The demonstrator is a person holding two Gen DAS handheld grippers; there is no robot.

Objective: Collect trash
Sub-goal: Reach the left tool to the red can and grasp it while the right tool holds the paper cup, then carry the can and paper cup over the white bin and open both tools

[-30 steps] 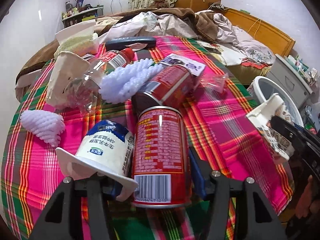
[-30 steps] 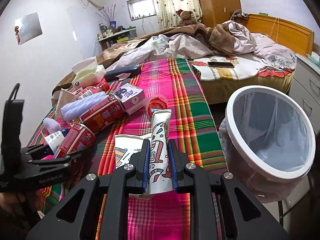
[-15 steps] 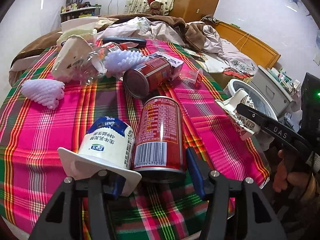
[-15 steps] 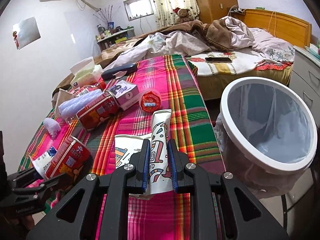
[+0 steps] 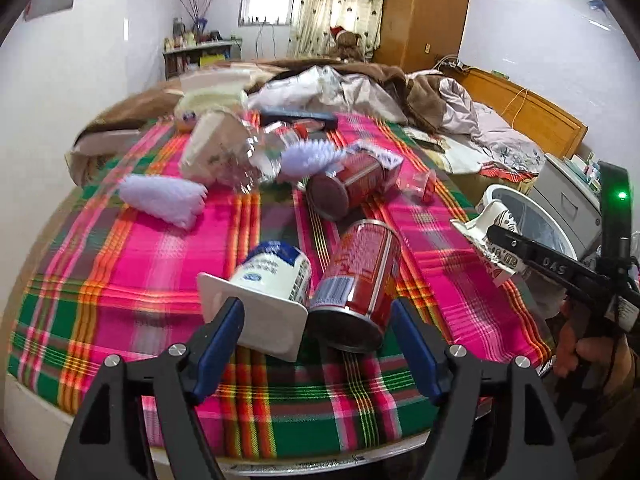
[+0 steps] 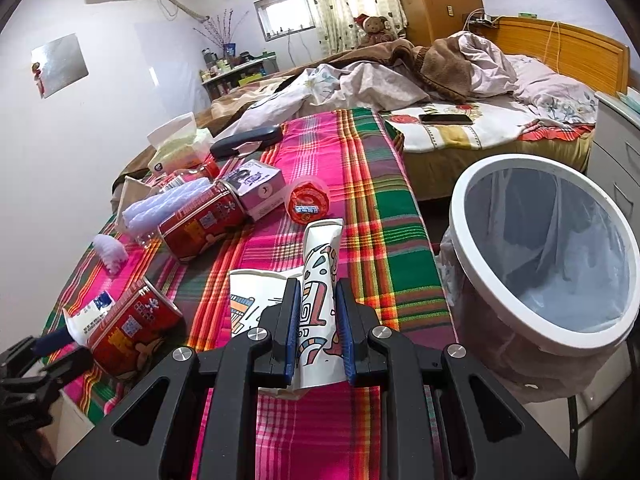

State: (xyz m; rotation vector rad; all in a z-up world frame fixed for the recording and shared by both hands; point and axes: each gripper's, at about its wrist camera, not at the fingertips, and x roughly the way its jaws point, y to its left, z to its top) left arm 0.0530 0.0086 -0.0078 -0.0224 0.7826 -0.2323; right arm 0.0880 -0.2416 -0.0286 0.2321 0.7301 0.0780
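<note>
Left gripper (image 5: pixel 316 344) has pulled back from the pile; jaws opening, red can (image 5: pixel 356 284) and yogurt cup (image 5: pixel 272 280) now loose between them, near edge. Right gripper (image 6: pixel 318 332) unchanged, clamped on a flattened paper cup (image 6: pixel 320 292). Plaid tablecloth (image 5: pixel 140 248); bin (image 6: pixel 544 256) right; unmade bed (image 6: pixel 460 80) beyond.

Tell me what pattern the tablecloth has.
The tablecloth is a bright plaid of pink, green, orange and yellow stripes, clearest in the right wrist view.
</note>
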